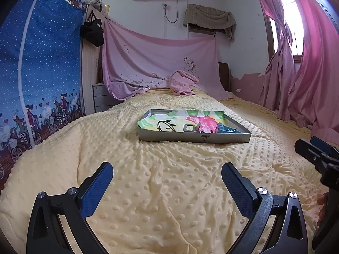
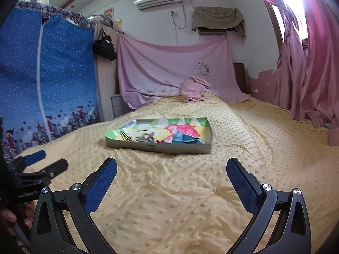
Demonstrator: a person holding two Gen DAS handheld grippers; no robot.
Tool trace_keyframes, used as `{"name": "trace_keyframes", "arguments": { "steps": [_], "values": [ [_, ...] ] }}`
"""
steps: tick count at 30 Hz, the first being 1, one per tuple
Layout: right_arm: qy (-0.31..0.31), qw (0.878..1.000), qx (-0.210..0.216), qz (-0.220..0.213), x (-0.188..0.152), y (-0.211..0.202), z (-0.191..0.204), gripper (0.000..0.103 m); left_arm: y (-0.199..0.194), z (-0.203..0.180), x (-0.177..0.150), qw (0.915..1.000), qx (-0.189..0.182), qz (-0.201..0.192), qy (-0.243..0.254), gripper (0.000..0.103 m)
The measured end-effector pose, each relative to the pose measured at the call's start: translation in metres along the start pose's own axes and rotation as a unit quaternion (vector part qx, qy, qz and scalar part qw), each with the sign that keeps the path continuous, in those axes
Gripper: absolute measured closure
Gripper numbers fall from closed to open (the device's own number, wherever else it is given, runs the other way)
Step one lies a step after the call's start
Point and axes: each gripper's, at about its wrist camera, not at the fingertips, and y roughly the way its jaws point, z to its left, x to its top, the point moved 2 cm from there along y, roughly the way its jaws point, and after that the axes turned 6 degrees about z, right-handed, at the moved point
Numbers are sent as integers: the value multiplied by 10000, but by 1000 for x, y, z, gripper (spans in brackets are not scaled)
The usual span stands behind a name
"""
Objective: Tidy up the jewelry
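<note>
- The left wrist view shows the tray's contents sharply: a black loop (image 1: 166,125), a metal clasp-like piece (image 1: 189,128) and a small blue basket (image 1: 227,128); in the right wrist view the same contents are blurred.
- Each view catches the other claw at its edge: the right claw (image 1: 313,148) in the left view, the left claw (image 2: 45,159) in the right view.
- One tray (image 1: 193,137), lined with one bright patterned cloth (image 1: 197,117), sits mid-bed on the yellow dotted blanket (image 1: 161,190); one pink towel (image 1: 183,82) lies near the headboard.
- Both claws are spread wide, hold nothing, and hang above the blanket, well short of the tray.
</note>
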Motion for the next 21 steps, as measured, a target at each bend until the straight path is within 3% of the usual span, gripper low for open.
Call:
{"name": "trace_keyframes", "arguments": {
  "steps": [21],
  "values": [
    [-198,9995,-196,157,-4,9,6,1,-3,5,3,9999,123,-85,-40,0]
  ]
}}
